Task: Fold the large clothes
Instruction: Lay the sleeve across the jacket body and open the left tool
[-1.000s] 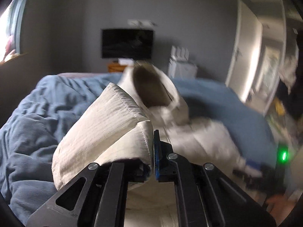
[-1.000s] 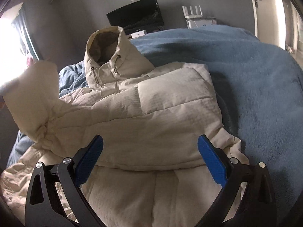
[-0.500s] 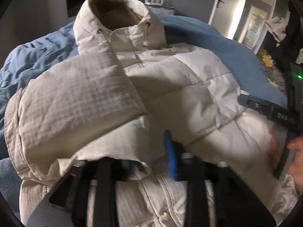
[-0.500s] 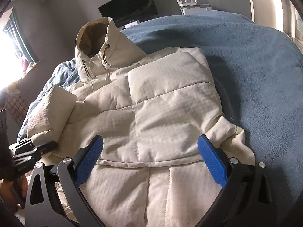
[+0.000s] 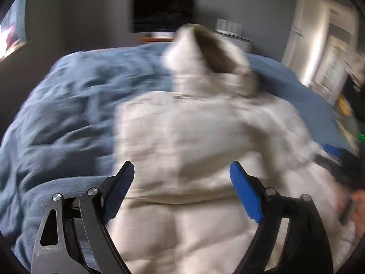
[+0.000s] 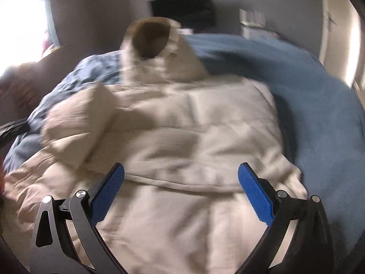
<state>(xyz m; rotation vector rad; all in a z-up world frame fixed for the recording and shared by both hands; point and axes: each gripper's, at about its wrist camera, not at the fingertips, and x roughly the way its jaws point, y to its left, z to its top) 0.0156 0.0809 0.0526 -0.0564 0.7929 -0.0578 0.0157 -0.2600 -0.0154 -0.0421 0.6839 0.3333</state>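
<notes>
Left wrist: left tool [image 5: 182, 182] gapes wide above jacket [image 5: 194, 141].

Right gripper [image 6: 181, 189] w/ jaws spread wide over my cream puffer jacket [image 6: 182, 141], holding nothing. Hood [image 6: 151, 38] points away from me, sleeve [image 6: 77, 123] folded in at left. Blue duvet [image 6: 308, 91] underneath. Pic's blurry.

Setting was a home bedroom: bed with blue duvet [image 5: 68, 114], wall-mounted TV [image 5: 163, 14], door [image 6: 337, 45], window [image 6: 22, 22].
</notes>
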